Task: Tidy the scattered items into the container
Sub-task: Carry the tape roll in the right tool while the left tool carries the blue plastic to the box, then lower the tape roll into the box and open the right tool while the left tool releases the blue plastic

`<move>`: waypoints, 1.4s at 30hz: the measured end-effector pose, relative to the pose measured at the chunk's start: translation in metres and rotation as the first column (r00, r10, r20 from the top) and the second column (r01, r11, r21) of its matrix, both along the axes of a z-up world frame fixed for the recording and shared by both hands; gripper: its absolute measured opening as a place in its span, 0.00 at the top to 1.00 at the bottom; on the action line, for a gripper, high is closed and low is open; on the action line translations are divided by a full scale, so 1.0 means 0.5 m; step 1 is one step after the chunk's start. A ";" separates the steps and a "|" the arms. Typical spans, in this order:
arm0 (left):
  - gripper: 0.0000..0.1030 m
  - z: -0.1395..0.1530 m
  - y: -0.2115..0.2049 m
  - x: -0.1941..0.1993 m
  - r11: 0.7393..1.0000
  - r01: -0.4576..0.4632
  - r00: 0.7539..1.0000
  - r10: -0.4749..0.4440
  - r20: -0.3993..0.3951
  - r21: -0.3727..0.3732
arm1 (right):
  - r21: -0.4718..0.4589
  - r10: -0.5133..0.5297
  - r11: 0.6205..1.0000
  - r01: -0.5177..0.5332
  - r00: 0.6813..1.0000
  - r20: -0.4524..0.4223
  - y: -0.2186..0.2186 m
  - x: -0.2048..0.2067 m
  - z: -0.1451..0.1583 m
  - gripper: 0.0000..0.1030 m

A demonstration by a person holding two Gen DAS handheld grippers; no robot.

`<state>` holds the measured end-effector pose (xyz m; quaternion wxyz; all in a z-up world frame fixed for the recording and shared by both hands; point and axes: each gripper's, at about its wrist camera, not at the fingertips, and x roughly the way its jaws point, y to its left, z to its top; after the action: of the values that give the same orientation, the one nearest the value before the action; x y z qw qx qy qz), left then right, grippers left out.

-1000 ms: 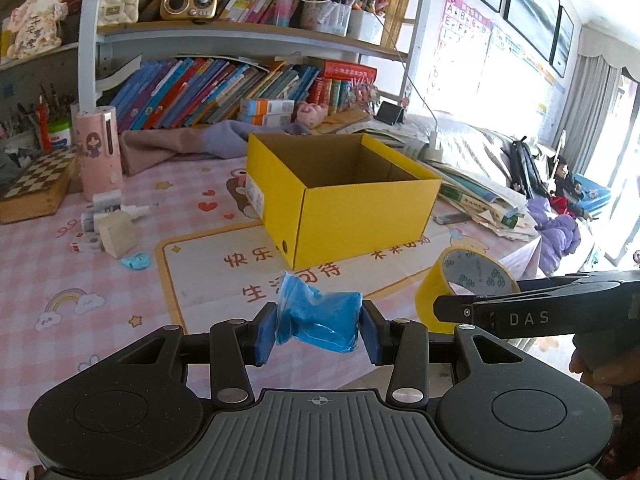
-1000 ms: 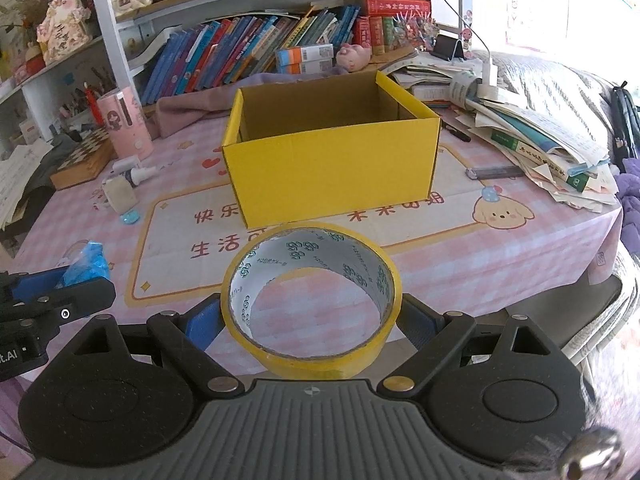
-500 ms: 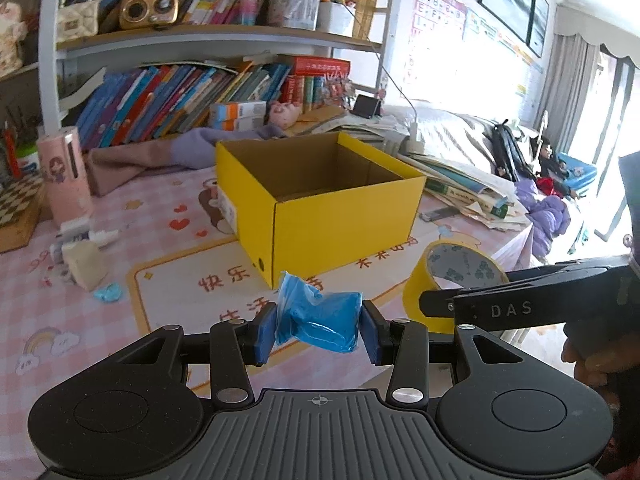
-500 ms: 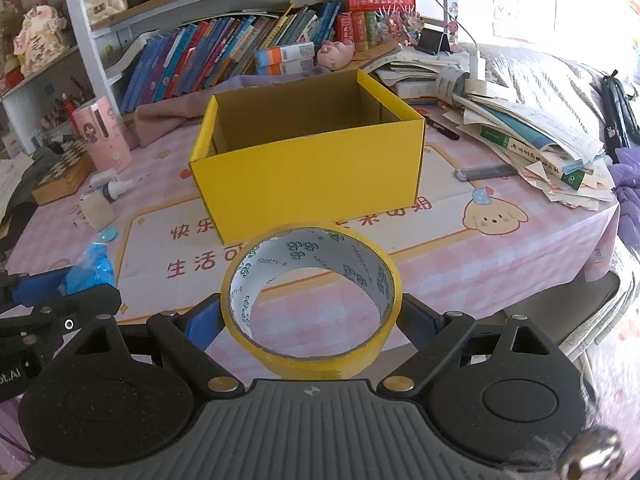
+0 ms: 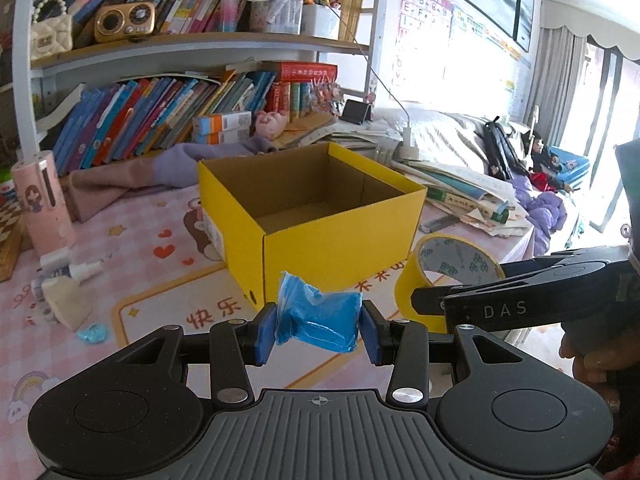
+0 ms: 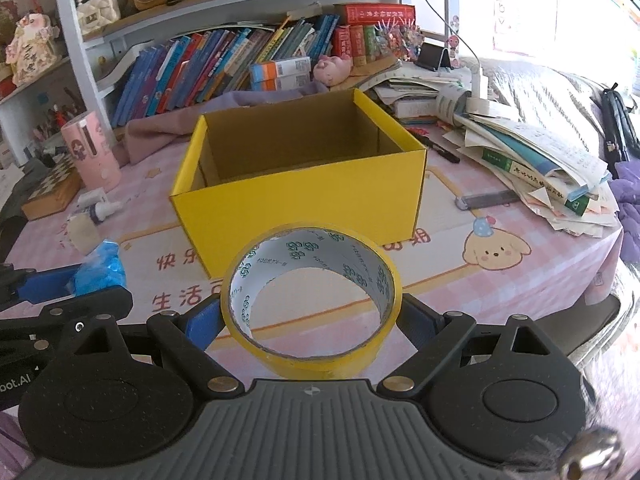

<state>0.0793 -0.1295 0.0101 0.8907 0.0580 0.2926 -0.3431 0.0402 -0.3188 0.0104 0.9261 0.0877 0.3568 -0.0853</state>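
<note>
The left gripper (image 5: 319, 330) is pinching a crumpled blue plastic packet (image 5: 318, 320) side to side between its blue pads; the soft wrapper is bulging above and below them, so the squeeze is what's keeping it from slipping. The right gripper (image 6: 311, 320) is clamping a yellow tape roll (image 6: 311, 304) across its outer wall, jaws spread wide because the roll is wide, hole facing up and forward so the pads sit on the firm rim.

The open yellow box (image 6: 296, 204) is sitting ahead of and below both claws, just beyond the tape roll, nothing visible inside. Both loads are hanging short of the box's near wall, not over the opening yet, probably mid-carry. The claws are riding side by side, the right one's finger showing just right of the left claw.

A small bottle (image 6: 100, 210), beige block (image 5: 66, 306) and blue scrap (image 5: 93, 332) are lying on the pink tablecloth (image 6: 500, 280), far left of both claws, not yet tidied.
</note>
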 end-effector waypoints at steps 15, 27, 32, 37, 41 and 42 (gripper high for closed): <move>0.59 0.045 -0.076 0.078 1.000 -0.010 0.994 0.013 0.105 -0.030 | -0.114 0.057 0.993 -0.041 0.989 0.140 -0.060 0.099 0.059 0.12; 0.59 0.047 -0.144 0.186 0.992 -0.129 0.982 0.124 0.144 0.020 | -0.145 0.203 0.973 -0.179 0.965 0.164 -0.129 0.258 0.072 0.12; 0.59 0.027 -0.175 0.247 0.983 -0.172 0.978 0.163 0.133 0.063 | -0.150 0.283 0.953 -0.264 0.950 0.128 -0.139 0.339 0.051 0.12; 0.59 0.007 -0.202 0.286 0.976 -0.179 0.978 0.163 0.129 0.125 | -0.138 0.332 0.937 -0.321 0.941 0.067 -0.152 0.408 0.020 0.12; 0.59 -0.018 -0.219 0.305 0.968 -0.174 0.981 0.154 0.117 0.181 | -0.124 0.374 0.920 -0.373 0.927 -0.015 -0.158 0.450 -0.010 0.12; 0.59 -0.024 -0.221 0.309 0.967 -0.174 0.982 0.156 0.110 0.187 | -0.116 0.385 0.915 -0.387 0.922 -0.039 -0.159 0.459 -0.019 0.12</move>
<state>0.2337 -0.2398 -0.0018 0.9189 0.1369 0.2865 -0.2341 0.2699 -0.3984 0.0011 0.9256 -0.0417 0.3683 0.0768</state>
